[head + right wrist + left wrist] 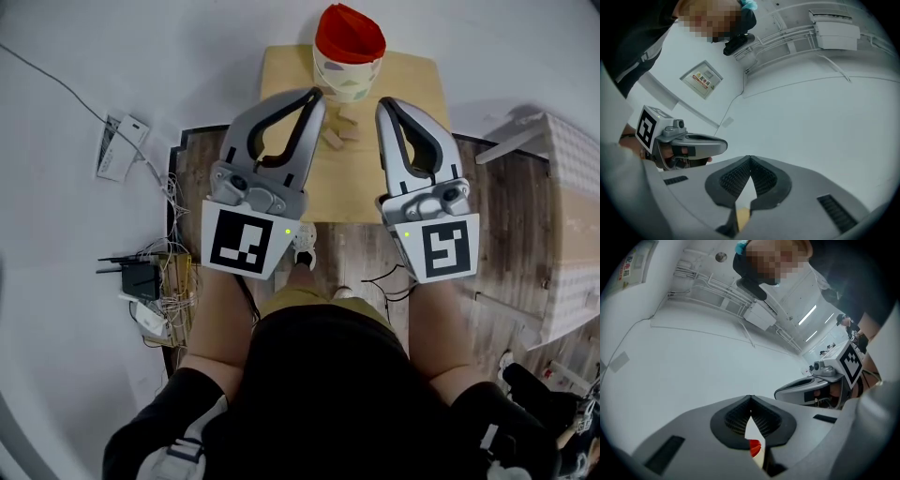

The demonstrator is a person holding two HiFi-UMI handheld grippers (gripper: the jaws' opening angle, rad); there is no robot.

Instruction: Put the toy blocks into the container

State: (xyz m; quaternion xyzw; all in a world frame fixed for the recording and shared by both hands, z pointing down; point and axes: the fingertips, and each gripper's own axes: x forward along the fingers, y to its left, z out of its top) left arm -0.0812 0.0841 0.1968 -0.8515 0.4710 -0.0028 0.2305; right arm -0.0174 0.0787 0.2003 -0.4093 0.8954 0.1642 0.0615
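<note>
Both grippers poised, nothing picked up yet.
Left gripper (317, 97) and right gripper (384, 105) hover with jaws pressed together, empty, apparently lined up to reach the toy blocks (339, 129) just beside the container (349, 52) on the table (281, 70).

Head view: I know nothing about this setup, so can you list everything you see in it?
Table: one, light wood, top centre.
Container: one, red inside, pale patterned side, at the table's far edge.
Blocks: about three showing, pale wood, on the table before the container.
Router: one, black, floor at left.
Cables: a tangle, floor at left.
Box: one, pale, right edge.
Left gripper: grey, jaws shut, empty.
Right gripper: grey, jaws shut, empty.
</note>
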